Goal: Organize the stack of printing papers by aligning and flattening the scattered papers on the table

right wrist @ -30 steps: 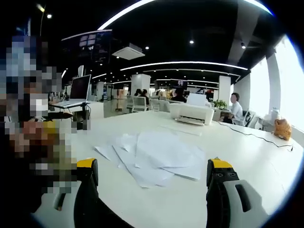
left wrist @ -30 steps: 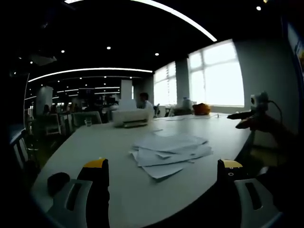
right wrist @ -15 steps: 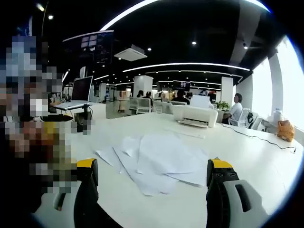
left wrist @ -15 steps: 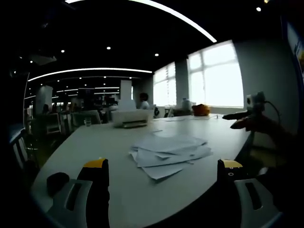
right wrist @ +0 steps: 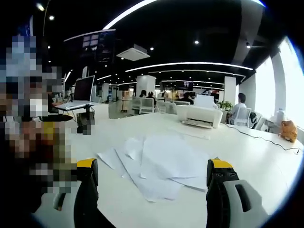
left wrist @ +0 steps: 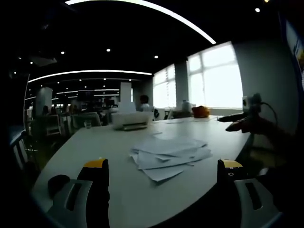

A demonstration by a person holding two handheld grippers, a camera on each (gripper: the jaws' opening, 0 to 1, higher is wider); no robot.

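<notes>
Several white printing papers (left wrist: 168,153) lie fanned out and overlapping on the white table (left wrist: 85,147), a short way beyond my left gripper (left wrist: 162,168), which is open with nothing between its yellow-tipped jaws. In the right gripper view the same scattered papers (right wrist: 161,161) spread across the table (right wrist: 247,156) just ahead of my right gripper (right wrist: 153,170), also open and holding nothing. In the left gripper view the other gripper (left wrist: 247,118) hangs at the right, above the table's edge.
A white printer (left wrist: 129,119) (right wrist: 199,115) stands farther along the table, with an orange object (left wrist: 201,111) (right wrist: 288,129) near the windows. A small dark object (left wrist: 58,182) lies at the table's near left. A monitor (right wrist: 81,89), chairs and seated people fill the office behind.
Both cameras have drifted slightly; the papers sit a little lower in each view. The papers themselves have not moved, and both grippers stay open.
</notes>
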